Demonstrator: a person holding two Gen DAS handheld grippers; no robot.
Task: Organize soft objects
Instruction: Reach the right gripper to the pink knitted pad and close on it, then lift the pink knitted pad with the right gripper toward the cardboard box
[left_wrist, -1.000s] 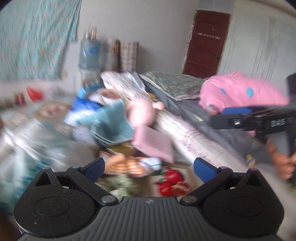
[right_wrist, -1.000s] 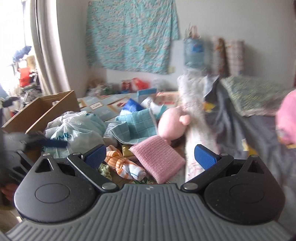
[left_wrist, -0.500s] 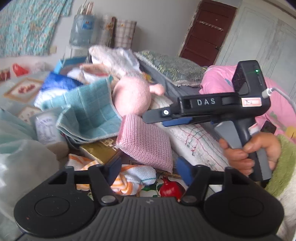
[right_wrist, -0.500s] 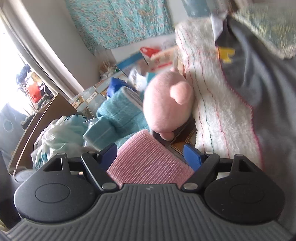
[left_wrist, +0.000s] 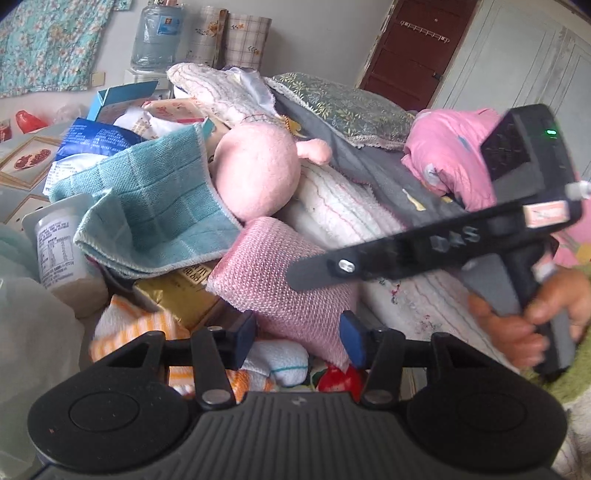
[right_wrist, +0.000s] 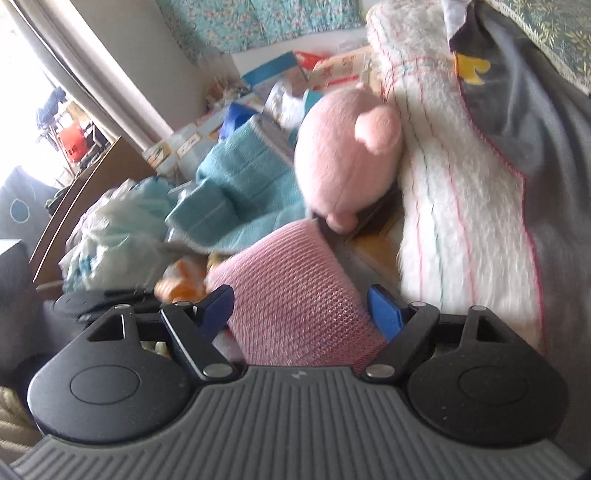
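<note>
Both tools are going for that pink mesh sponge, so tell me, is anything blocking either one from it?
Nothing visible blocks either. The pink mesh sponge already sits between the fingers of the right tool, which appear to press its sides. The left tool is closing with the sponge's near corner between its fingers; the white and orange cloth lies below.

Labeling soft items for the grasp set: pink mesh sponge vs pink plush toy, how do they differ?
The pink mesh sponge is a flat, blocky pad; the pink plush toy is rounded, with a small nub sticking out. The sponge has a coarse netted weave; the plush is smooth and fuzzy. The sponge sits between the right gripper fingers; the plush lies behind it against the white towel. Both are pink and soft.
</note>
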